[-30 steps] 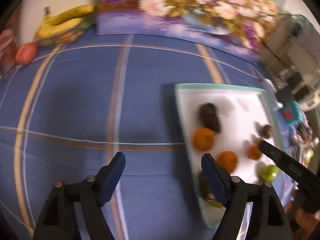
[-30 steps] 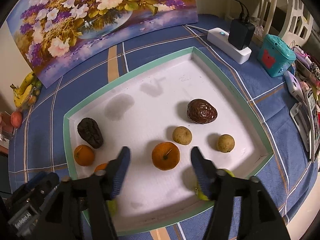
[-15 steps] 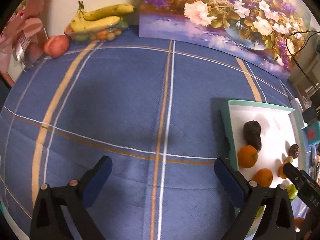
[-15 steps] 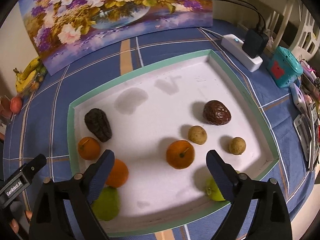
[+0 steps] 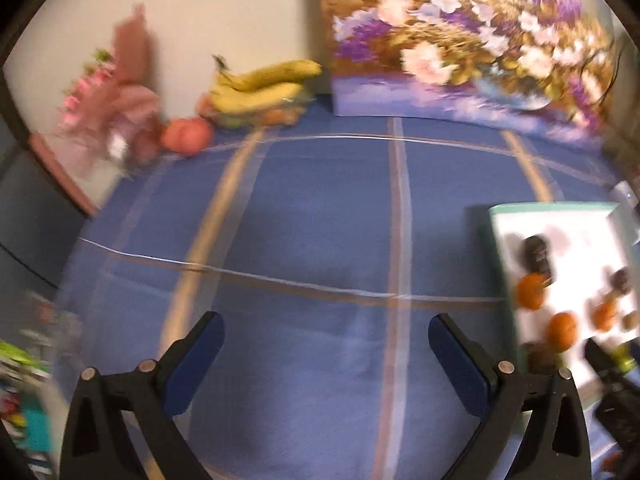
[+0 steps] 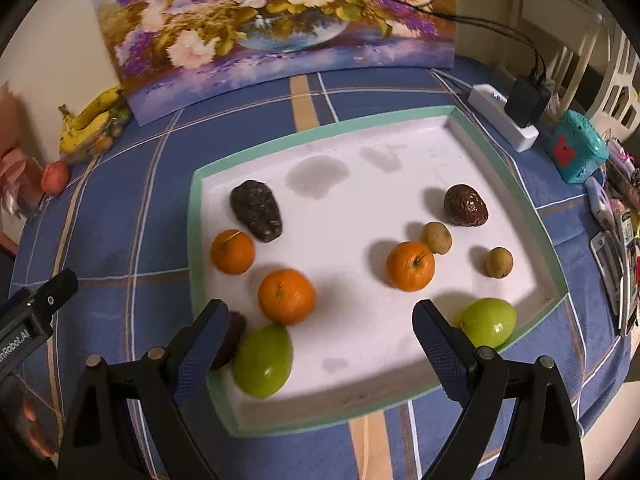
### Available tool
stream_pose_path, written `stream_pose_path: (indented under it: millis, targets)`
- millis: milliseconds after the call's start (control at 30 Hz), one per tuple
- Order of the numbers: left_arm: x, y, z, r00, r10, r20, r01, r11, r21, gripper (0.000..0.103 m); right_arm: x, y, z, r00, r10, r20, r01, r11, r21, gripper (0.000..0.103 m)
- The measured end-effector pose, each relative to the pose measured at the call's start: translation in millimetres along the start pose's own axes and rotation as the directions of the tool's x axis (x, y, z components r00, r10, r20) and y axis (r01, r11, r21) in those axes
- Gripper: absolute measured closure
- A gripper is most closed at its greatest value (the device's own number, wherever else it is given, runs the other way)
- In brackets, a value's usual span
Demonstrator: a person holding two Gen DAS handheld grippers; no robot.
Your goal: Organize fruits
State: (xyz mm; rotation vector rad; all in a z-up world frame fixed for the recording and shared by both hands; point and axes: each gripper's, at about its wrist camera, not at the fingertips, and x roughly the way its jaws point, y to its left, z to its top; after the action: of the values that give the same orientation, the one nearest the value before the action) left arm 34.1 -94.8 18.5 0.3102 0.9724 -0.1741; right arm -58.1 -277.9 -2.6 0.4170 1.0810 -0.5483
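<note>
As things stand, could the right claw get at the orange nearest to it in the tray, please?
Probably yes: the right claw hangs open just above the orange, with nothing over it; only the green fruit crowds its near side.

In front of my right hand a tray (image 6: 516, 196) sits on the table (image 6: 120, 216). In its left part lie two oranges (image 6: 232, 251) (image 6: 286, 296), a pear (image 6: 263, 361) nearest me and a bumpy fruit (image 6: 257, 210) behind them. To the right lie another orange (image 6: 410, 265), two small round fruits (image 6: 437, 237) (image 6: 499, 262), a wrinkled fruit (image 6: 465, 205) and another pear (image 6: 486, 322). Bananas (image 6: 90, 118) lie far back on the left, beside a picture (image 6: 276, 20).
</note>
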Motion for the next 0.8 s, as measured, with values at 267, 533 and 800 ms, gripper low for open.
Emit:
stream_pose_path:
  millis: [267,533,800]
  targets:
    - [-27.8,29.1,-41.8,0.999,-0.048,-0.012,0.047,0.998,-0.029,0.000,-29.1,12.2,-34.4,0.999,0.000,0.054,0.002,1.000,-0.024,0.010]
    - [-34.4,42.4,-68.2,0.997,-0.060,-0.037,0.058,0.997,-0.053,0.000,-38.8,16.8,-58.8,0.998,-0.002,0.062,0.004,0.999,-0.035,0.010]
    - [-28.7,37.0,-68.9,0.995,-0.071,-0.063,0.069,0.997,-0.031,0.000,-41.6,14.8,-57.9,0.997,0.014,0.076,-0.013,1.000,-0.019,0.010]
